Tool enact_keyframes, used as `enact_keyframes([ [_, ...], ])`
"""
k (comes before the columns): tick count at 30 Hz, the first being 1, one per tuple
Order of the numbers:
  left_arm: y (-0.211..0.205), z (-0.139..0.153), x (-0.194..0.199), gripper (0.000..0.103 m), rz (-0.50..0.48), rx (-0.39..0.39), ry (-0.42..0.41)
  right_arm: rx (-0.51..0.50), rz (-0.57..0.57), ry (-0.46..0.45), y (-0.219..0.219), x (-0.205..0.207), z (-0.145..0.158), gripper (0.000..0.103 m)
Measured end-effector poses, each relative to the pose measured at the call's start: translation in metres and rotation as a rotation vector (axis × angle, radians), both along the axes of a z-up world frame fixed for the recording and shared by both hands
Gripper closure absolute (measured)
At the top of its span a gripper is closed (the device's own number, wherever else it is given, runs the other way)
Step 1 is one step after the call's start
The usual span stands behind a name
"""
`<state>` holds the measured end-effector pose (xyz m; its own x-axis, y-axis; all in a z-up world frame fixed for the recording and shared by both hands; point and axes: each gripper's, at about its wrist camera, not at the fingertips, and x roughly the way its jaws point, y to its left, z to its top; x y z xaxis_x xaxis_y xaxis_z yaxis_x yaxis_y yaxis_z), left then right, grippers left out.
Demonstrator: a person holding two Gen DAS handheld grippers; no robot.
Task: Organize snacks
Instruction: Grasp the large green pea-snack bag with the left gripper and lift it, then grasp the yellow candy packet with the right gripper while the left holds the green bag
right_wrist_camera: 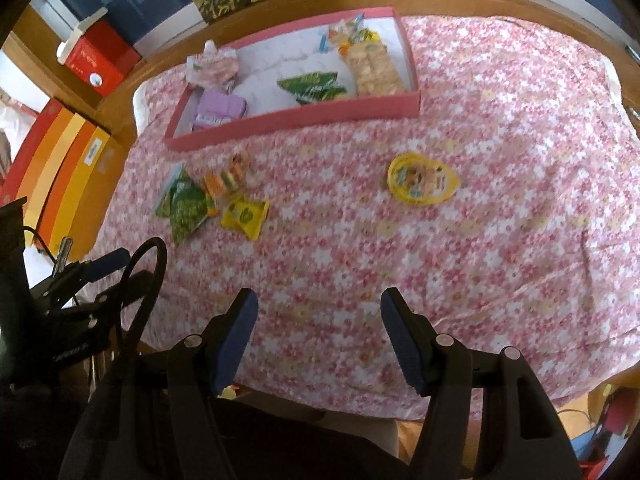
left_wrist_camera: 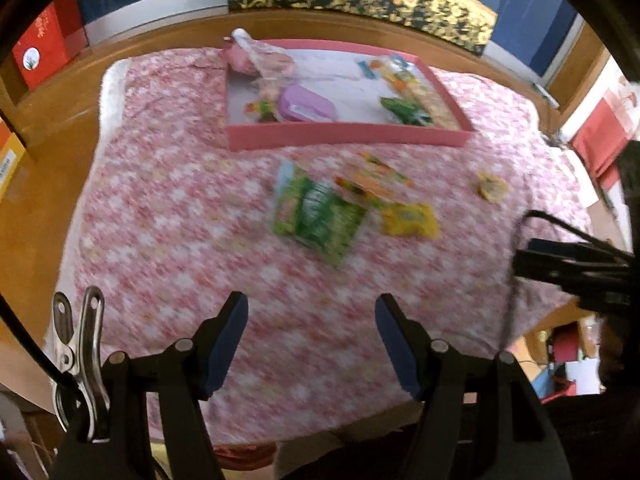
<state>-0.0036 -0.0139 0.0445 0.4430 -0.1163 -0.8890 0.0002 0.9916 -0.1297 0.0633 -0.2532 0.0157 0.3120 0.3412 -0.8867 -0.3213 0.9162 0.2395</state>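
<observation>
Both hand-held grippers gape empty; the green packet point(left_wrist_camera: 318, 210) lies at twelve o'clock of the left hand-held gripper point(left_wrist_camera: 312, 344), the nearer one, while the right hand-held gripper point(right_wrist_camera: 319, 340) sees it at ten.

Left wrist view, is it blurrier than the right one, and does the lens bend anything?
Left wrist view: motion blur smears the green packet and cloth print. Right wrist view: sharper, the yellow cup readable in outline, its label soft. Both views: fisheye bows the pink tray edges, dark corners vignette.
</observation>
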Motion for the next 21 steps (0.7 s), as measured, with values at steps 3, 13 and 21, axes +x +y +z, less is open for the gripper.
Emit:
enact_keyframes([
  [3,0.005,0.003,0.008,0.022,-0.030,-0.009,-0.027,0.010,-0.025,-0.012,-0.005,0.003,0.003,0.038],
  [13,-0.020,-0.017,0.062,0.019,-0.198,0.019,-0.011,0.036,-0.123,-0.048,-0.035,0.000,0.012,0.038],
  [21,-0.012,-0.035,0.074,0.038,-0.134,-0.033,0.006,0.055,-0.218,-0.066,-0.062,-0.009,0.018,0.038],
])
